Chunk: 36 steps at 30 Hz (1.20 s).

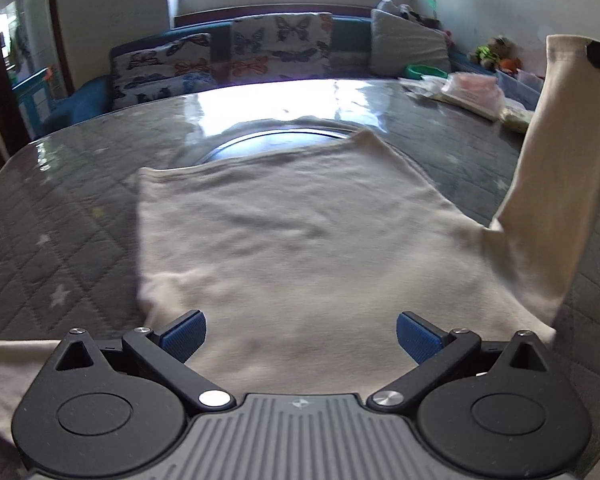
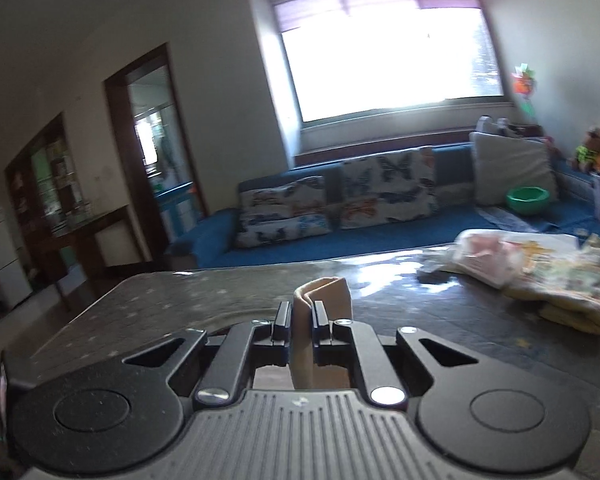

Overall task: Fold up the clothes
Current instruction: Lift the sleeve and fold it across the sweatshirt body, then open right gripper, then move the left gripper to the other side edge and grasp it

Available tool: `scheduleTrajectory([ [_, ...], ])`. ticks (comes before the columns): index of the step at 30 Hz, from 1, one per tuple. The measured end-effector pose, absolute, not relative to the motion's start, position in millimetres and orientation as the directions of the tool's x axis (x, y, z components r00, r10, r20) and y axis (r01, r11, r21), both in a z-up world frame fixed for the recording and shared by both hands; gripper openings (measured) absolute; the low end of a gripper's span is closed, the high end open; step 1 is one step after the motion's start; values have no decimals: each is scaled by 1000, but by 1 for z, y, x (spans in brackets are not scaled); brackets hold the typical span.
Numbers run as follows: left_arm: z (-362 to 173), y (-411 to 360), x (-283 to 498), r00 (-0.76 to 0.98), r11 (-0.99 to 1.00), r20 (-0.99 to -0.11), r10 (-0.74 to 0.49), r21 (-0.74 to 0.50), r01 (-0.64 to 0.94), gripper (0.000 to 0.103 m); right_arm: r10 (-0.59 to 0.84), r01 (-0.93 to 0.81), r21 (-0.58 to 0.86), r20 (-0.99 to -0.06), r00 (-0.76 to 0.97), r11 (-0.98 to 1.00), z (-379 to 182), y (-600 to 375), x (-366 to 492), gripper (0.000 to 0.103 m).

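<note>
Left gripper [image 1: 300, 338] sits closest to its camera, blue pads [image 1: 182, 336] spread wide with nothing between them, hanging just over the near edge of the shirt [image 1: 284, 240]. Looks like it's parked there so it can pin or grab the hem once the sleeve comes across.

Biggest thing in view is the table [image 1: 60, 216], covered in a grey quilted star-print cloth under a shiny clear sheet, which probably lets fabric slide easily. Cream shirt is spread flat in the middle of it, mostly smooth, so the body seems already laid out for folding.

Sleeve [image 1: 556, 184] on the right side is pulled up off the table into the air, standing nearly vertical, its cuff end pinched by the right gripper [image 2: 302, 314]. That one's jaws are nearly closed, clamped on the bunched cuff [image 2: 324, 296]. Holding it by the tip makes sense: the whole sleeve hangs straight and can be swung over the body in one go. Best guess, the sleeve fold is only just starting.

Off to the far right there's a pile of other laundry [image 2: 540, 276], well apart from the shirt, likely waiting its turn.
</note>
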<state>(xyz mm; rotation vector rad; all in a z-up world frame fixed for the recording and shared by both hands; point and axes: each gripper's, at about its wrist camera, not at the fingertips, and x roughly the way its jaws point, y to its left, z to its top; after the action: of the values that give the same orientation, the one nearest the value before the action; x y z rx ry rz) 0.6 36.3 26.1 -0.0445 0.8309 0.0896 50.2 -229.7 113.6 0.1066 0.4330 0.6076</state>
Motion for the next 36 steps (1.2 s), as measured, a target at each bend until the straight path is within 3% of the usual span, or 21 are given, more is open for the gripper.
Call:
scheduleTrajectory([
  [9,32,92,-26,680,971,-720,135,-41,-236,103,700,-688,221,-439,563,692,95,-144,26,8],
  [18,31,120,-43,672,948,-721,167,-71,-311,103,712,-766,227,-587,385,602,43,-82,-7,9],
  [22,32,122,-43,676,944,-718,166,-83,-320,103,718,-776,248,-605,343,580,33,-83,-17,17],
  [31,34,101,-39,723,973,-684,100,-84,-213,102,671,-736,195,-604,430,648,32,-128,0,26],
  [36,29,78,-27,736,991,-676,46,-63,-120,90,567,-633,158,-639,520,758,22,-181,6,28],
])
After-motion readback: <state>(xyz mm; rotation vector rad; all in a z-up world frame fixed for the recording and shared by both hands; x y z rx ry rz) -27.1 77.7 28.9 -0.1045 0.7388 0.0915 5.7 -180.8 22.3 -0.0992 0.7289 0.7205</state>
